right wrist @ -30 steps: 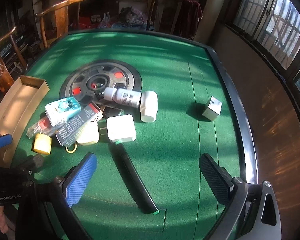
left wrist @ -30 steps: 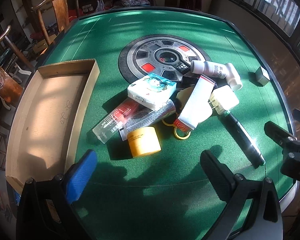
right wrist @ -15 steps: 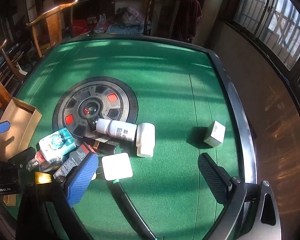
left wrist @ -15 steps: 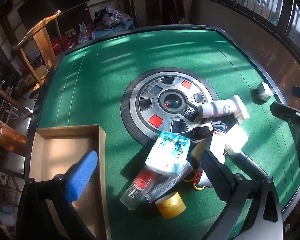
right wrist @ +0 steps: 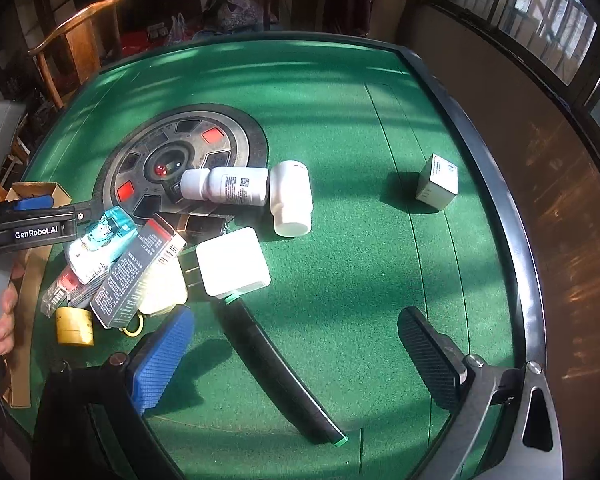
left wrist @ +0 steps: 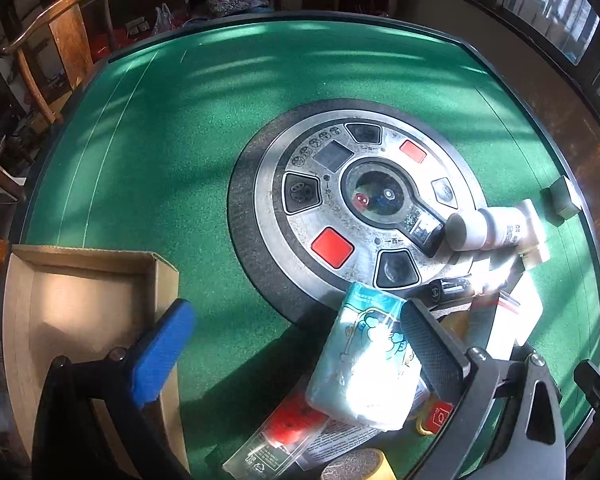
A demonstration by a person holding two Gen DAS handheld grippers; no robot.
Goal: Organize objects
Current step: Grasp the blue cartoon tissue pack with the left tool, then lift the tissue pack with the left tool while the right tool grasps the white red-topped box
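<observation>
Only the right wrist view shows the long black pen (right wrist: 278, 364); the shallow brown cardboard tray (left wrist: 80, 300) is seen unfilled. Left gripper (left wrist: 296, 344) and right gripper (right wrist: 296, 344) are spread, nothing pinched.

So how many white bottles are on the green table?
2. One bottle lies on its side at the edge of the round panel. The other bottle lies touching its base, cap toward the camera. The pile could hide more.

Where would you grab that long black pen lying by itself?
Grip the black pen across its mid-barrel, coming straight down from above. It lies flat on the felt, slim and round, with bare table on both sides there; its upper end touches the white charger.
</observation>
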